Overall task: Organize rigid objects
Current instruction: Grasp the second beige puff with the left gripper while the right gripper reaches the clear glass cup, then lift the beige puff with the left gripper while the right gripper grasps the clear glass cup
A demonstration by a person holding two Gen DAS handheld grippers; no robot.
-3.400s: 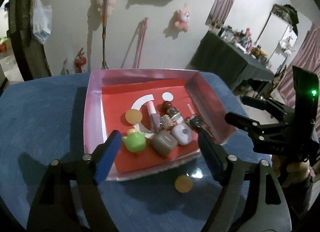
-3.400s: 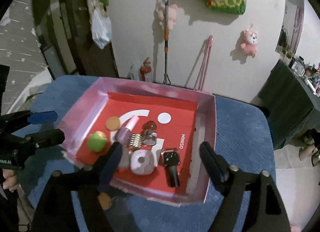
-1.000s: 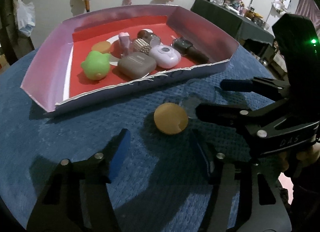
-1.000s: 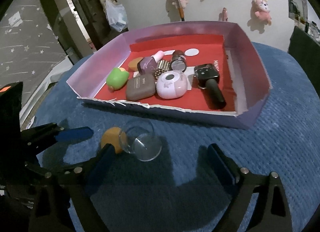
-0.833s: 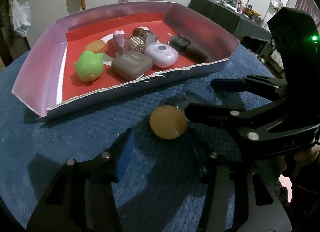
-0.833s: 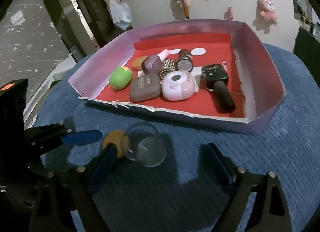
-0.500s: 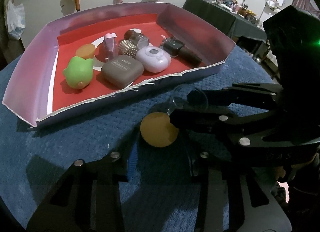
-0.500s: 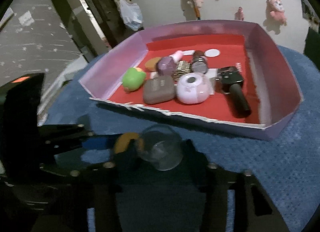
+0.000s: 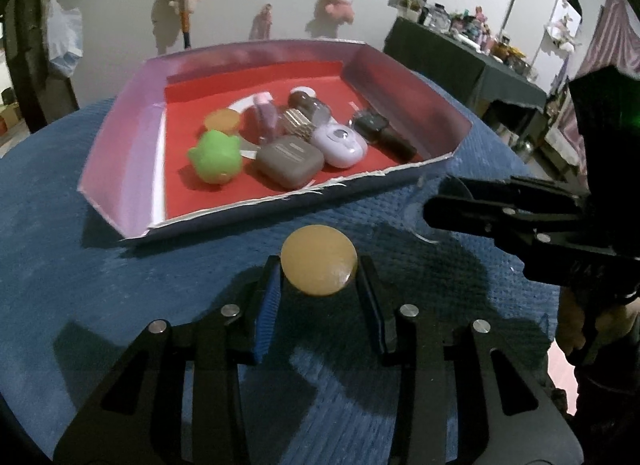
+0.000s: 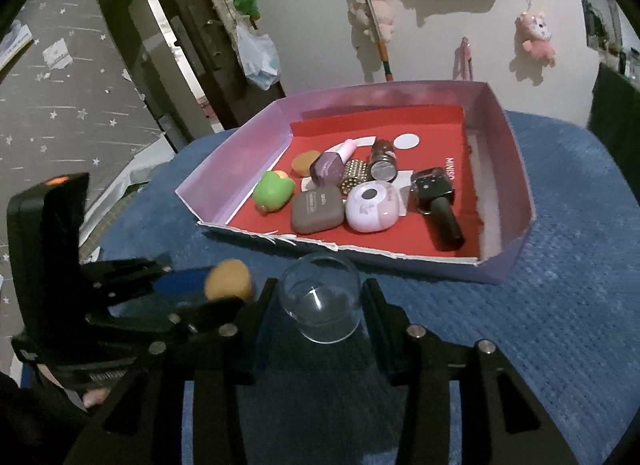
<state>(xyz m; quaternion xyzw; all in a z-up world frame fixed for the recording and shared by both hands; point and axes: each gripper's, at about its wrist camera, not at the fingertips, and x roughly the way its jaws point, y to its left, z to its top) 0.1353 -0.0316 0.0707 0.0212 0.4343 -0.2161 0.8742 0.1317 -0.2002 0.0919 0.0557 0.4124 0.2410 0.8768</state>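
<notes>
We have both loose pieces in hand at the near edge of the blue-covered table [image 9: 80, 265], just outside the torn front wall of the tray [image 9: 132, 169]. Our left gripper [image 9: 319, 285] is clamped on the orange disc [image 9: 319, 265], pads on its two sides; our right gripper [image 10: 318, 305] is clamped on the clear glass cup [image 10: 320, 301], its jaws having just been closing onto the walls. Gripping each piece across its width looks meant to carry it over the low wall to join the green toy [image 9: 216, 157], brown case [image 9: 290, 161], white case [image 9: 340, 143] and black microphone [image 10: 438, 209] already inside. A second ago both sets of jaws stood wide, with disc and cup lying on the cloth; now both are pinched and seem slightly raised, the tray contents unchanged
</notes>
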